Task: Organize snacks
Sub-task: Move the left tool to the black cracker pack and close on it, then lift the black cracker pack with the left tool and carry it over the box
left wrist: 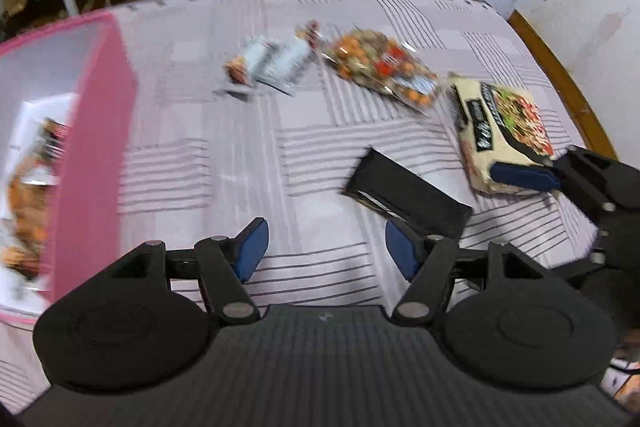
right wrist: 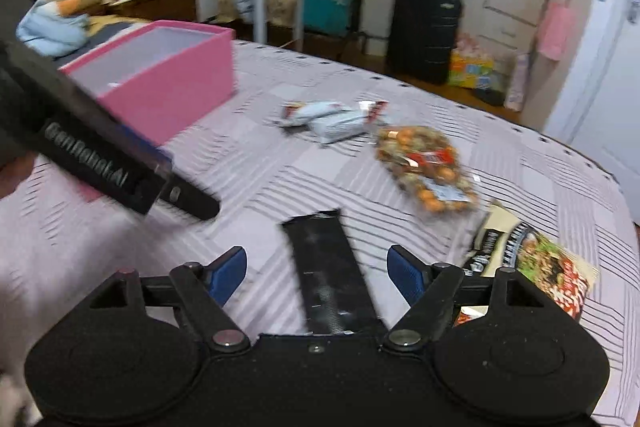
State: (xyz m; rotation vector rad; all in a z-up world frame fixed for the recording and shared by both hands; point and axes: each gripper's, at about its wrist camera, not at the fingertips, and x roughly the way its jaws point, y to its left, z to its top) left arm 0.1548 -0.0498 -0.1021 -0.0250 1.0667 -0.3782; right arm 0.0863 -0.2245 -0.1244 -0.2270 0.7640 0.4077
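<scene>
Left wrist view: the left tool [left wrist: 326,251] hangs released and empty over the bed [left wrist: 224,131]; the pink box [left wrist: 96,147] already holds some snacks.

Right wrist view: the right tool [right wrist: 318,273], jaws apart and empty, straddles the black packet [right wrist: 330,279]; the pale bars [right wrist: 332,119], nut bag [right wrist: 426,167] and noodle pack [right wrist: 532,271] remain outside.

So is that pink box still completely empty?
No, the pink box already holds at least one orange snack packet on its floor.

White lettering on the black body of the left gripper [right wrist: 96,167], seen from the right wrist view, reads roughly "GenRobot.AI". Printing on the noodle packet [right wrist: 532,267] and other wrappers is too blurred to read.
</scene>
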